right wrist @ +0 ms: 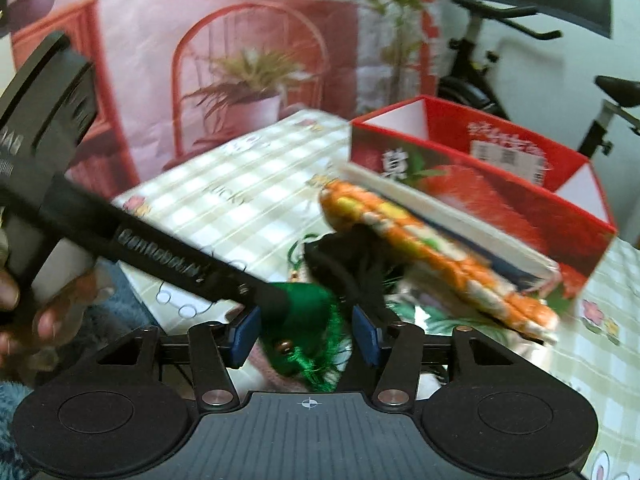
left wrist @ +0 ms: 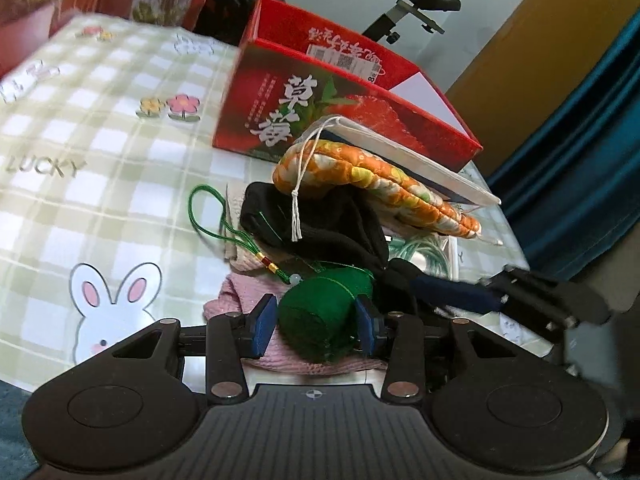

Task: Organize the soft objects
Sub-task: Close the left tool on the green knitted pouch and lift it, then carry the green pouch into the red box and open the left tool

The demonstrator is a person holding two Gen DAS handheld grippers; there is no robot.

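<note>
Left wrist view: the left gripper occupies the lower centre of the frame, its two blue pads pressed against the sides of a green pouch, so it is clenched on that pouch. A green cord with gold beads loops away from the pouch toward the centre left. The pouch rests on a pink cloth. Above it lies a black cloth, and on top of that an orange flowered pad with a white string hanging over it. A white flat book leans between the pad and a red box in the upper centre. All of this lies on a green checked tablecloth printed with a rabbit. The right gripper enters at the right edge, near a dark blue cloth.

Right wrist view (blurred): the right gripper sits at lower centre. The pouch's green tassel lies between its blue pads, but a gap shows on the right side and contact cannot be told. The left gripper's black arm crosses from the upper left down to the pouch, and a hand shows at the left edge.
</note>
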